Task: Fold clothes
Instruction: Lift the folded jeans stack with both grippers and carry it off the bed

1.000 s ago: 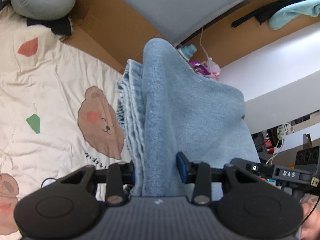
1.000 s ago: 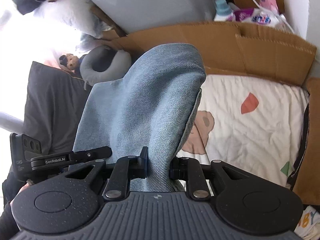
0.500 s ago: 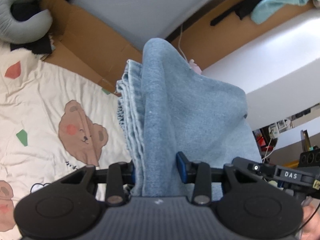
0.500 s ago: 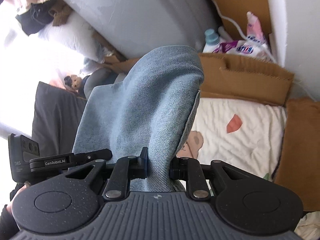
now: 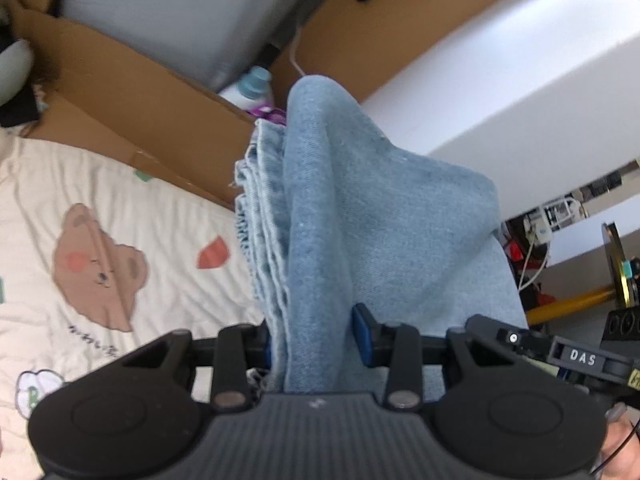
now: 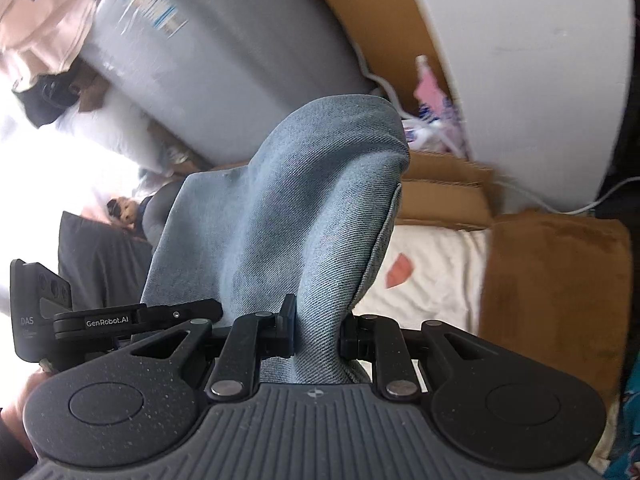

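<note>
A folded pair of light blue jeans [image 5: 360,220] hangs in the air above the bed, bunched up over both grippers. My left gripper [image 5: 314,338] is shut on a thick stack of its denim layers, whose frayed edges show on the left side. My right gripper [image 6: 316,330] is shut on another fold of the same jeans [image 6: 304,220], which drapes over and hides the fingertips. In each wrist view the other gripper's black body shows at the side, held by a hand.
Below lies a cream bedsheet [image 5: 120,208] with bear prints. Brown cardboard sheets [image 5: 140,92] stand along its far edge, with a grey panel [image 6: 200,68] and white wall behind. A detergent bottle [image 5: 252,84] and pink packets [image 6: 432,88] sit by the cardboard. Dark pillows [image 6: 100,256] lie left.
Both grippers have risen and swung across the room with the jeans still clamped. The bedsheet has dropped lower and the wall and cardboard fill more of each view. The grip looks unchanged.
</note>
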The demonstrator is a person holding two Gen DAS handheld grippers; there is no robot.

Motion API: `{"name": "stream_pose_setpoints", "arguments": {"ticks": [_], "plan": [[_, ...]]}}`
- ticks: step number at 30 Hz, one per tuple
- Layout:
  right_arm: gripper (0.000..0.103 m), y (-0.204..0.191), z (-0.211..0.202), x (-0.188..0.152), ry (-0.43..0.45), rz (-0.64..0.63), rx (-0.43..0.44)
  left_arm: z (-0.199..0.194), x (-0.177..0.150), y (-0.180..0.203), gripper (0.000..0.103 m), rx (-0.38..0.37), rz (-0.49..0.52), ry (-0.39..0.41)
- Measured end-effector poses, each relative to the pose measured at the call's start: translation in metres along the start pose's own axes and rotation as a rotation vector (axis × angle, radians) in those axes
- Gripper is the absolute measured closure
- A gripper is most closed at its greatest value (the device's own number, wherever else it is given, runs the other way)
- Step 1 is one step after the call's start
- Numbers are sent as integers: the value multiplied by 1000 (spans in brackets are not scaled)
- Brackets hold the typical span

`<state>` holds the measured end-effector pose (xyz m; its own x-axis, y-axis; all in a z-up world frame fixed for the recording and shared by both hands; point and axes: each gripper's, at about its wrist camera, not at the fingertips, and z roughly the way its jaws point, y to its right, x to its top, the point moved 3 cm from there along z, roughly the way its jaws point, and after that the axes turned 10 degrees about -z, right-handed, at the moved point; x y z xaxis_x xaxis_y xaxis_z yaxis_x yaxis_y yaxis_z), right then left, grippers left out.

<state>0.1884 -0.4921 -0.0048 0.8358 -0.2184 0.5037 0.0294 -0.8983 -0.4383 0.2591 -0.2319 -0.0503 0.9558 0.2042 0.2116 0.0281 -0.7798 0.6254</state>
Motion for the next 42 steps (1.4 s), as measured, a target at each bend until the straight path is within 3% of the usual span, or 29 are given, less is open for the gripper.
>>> {"name": "stream_pose_setpoints", "arguments": {"ticks": [9, 17, 26, 34, 42], "plan": [[84, 92, -26, -8, 14, 42, -64, 86, -25, 46, 64, -25, 12, -66], [84, 178, -24, -33, 31, 76, -140, 178, -54, 65, 64, -61, 45, -93], [84, 254, 30, -64, 51, 70, -237, 276, -72, 45, 65, -75, 56, -113], [83, 305, 83, -83, 57, 83, -277, 338, -71, 33, 65, -56, 135, -118], [81, 341, 124, -107, 24, 100, -314, 359, -70, 20, 59, -80, 177, -125]]}}
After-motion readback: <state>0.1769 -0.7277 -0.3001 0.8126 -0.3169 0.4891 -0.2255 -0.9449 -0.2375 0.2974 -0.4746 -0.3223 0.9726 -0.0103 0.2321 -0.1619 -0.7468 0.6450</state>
